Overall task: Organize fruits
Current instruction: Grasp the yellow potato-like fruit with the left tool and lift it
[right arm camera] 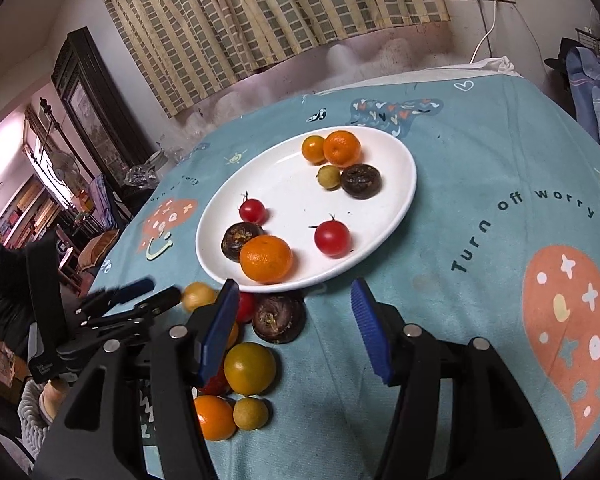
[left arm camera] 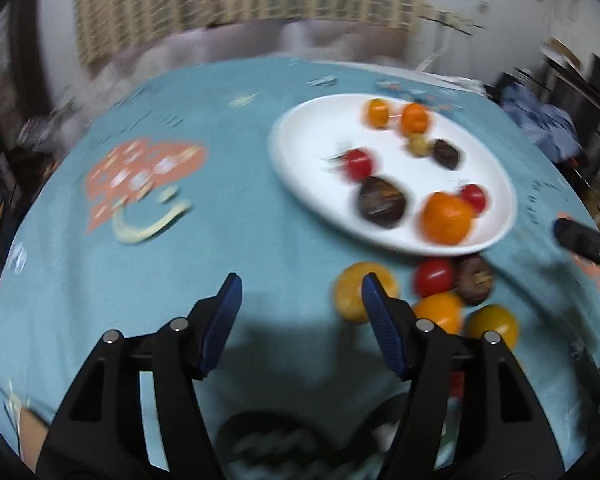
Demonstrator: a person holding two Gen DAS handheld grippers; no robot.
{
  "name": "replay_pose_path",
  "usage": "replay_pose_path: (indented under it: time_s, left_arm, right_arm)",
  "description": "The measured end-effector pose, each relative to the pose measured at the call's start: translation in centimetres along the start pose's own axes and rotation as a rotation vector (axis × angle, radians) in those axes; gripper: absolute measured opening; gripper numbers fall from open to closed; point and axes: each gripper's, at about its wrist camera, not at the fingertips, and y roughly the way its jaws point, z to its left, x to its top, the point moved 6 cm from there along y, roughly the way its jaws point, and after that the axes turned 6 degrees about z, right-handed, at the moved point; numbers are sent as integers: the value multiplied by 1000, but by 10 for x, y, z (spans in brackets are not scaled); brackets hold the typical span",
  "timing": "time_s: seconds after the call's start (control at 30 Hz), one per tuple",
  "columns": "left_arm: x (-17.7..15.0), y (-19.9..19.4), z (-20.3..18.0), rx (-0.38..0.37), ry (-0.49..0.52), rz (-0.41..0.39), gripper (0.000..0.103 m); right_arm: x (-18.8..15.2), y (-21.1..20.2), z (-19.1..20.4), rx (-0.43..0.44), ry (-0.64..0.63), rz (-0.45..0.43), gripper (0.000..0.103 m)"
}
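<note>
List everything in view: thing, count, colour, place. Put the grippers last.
plate: one, white, middle of the table.
oranges on the plate: three, orange, two at the far rim, one at the near rim.
tomatoes on the plate: two, red, centre.
dark fruits on the plate: two, brown-black, one far, one near.
small green fruit: one, yellow-green, on the plate.
loose fruits: several, mixed colours, on the cloth in front of the plate.
tablecloth: one, teal, printed.
curtain: one, checked, back wall.
left gripper: open, empty.
right gripper: open, empty.
</note>
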Motion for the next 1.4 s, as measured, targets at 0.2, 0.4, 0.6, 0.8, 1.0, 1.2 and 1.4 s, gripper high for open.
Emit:
replay_pose_path:
  time_s: [0.2, 0.4, 0.6, 0.8, 1.0, 1.2, 1.4]
  left_arm:
    - [-11, -12, 14, -46, -55, -28, 62]
    - [-9, 4, -9, 20, 50, -16, 59]
    - [-2, 20, -5, 62, 63, -5, 40]
    - [0, 20, 3, 15, 28, 2, 39]
    - [-1, 19, 1, 18, 32, 4, 39]
    - [-1, 20, 1, 24, 35, 7, 39]
    - [-1, 20, 1, 25, 36, 7, 39]
  right_arm:
    - [-2, -3, 6, 17, -17, -4, 59]
    - [-2, 1, 3, 8, -8, 3, 59]
    - [-6, 7, 4, 6, -13, 21, 59]
    - [-11, 13, 5, 21, -9, 50, 59]
    - [-19, 26, 12, 79, -10, 110, 58]
    - [-24, 43, 21, 93, -7, 171, 45]
    - [-24, 63, 22, -69, -69, 186, 41]
